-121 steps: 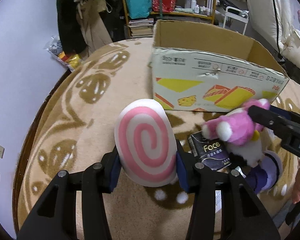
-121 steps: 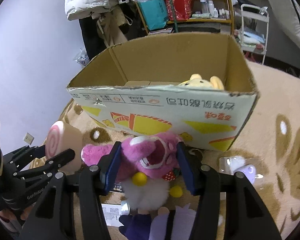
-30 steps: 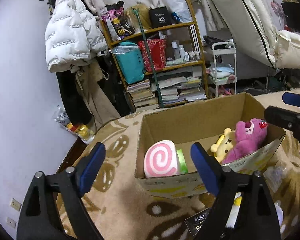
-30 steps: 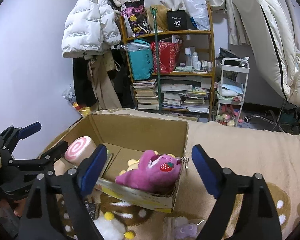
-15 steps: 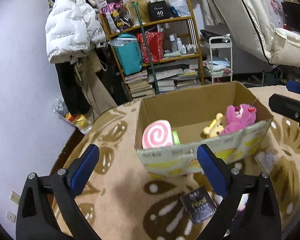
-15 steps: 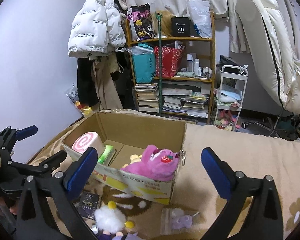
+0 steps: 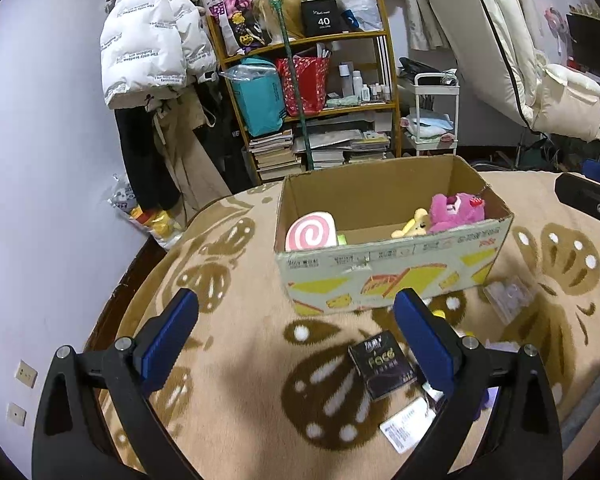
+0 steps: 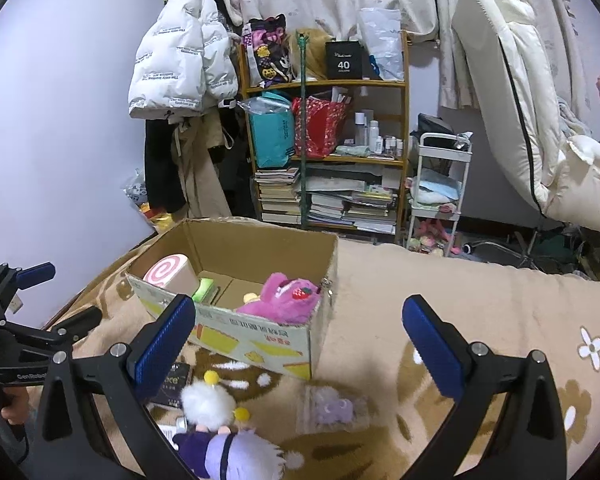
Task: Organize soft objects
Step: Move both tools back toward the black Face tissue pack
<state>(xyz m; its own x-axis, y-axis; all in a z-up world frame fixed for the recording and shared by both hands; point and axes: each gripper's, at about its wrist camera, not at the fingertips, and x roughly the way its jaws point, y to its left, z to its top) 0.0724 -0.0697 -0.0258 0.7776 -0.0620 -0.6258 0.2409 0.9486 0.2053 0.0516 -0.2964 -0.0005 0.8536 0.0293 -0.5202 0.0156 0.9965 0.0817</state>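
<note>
A cardboard box stands on the beige patterned blanket. Inside it lie a pink swirl roll plush, a pink bear plush and a small yellow plush. My left gripper hangs open and empty short of the box. My right gripper is open and empty too, above a white-haired doll in purple lying in front of the box. The right gripper's tip shows at the left wrist view's right edge.
A black "Face" packet, a clear bag with a purple item and a paper card lie on the blanket before the box. A bookshelf, hanging coats and a white cart stand behind.
Both grippers have drawn back from the box and opened wider. The roll and the pink bear stay in the box. More of the blanket and the doll now show.
</note>
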